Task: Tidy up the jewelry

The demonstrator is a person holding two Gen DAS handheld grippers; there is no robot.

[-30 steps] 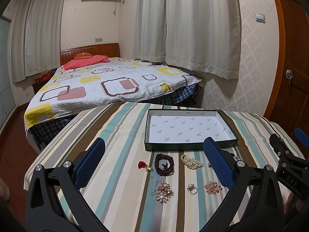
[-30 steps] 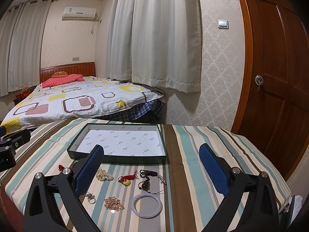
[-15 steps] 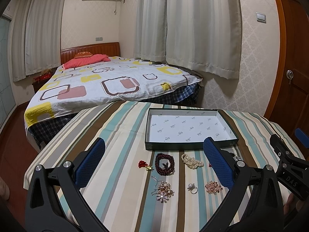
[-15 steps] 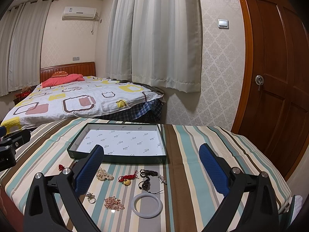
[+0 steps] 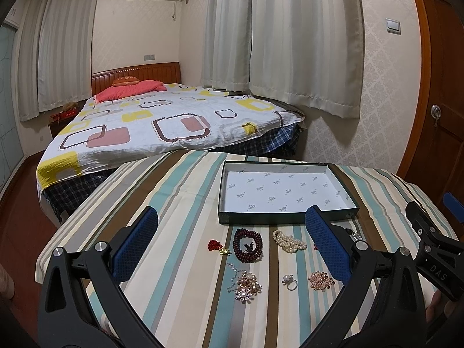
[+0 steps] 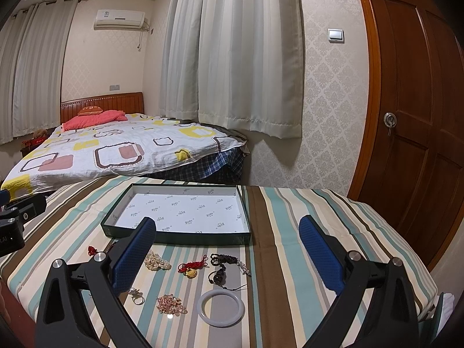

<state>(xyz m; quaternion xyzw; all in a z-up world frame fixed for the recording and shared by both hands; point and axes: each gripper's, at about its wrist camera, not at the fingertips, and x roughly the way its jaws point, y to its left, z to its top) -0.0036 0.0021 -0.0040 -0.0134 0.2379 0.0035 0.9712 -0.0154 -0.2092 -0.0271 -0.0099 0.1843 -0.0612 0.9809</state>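
Both hand-held grippers spread wide, empty; white bangle point(image 6: 220, 307) only in right view, dark bead bracelet point(image 5: 248, 245) only left.

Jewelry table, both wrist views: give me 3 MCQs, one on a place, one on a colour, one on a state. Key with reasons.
1. Where does the white bangle lie?
A. in the box
B. on the striped cloth, nearer the camera than the box
C. on the bed

2. What colour are the pads of the left gripper?
A. blue
B. red
C. yellow

3. What does the box hold?
A. all the jewelry
B. one ring
C. nothing

Key: B, the bangle rests on the cloth in front of the box; A, both pads are blue; C, only printed lining shows inside.
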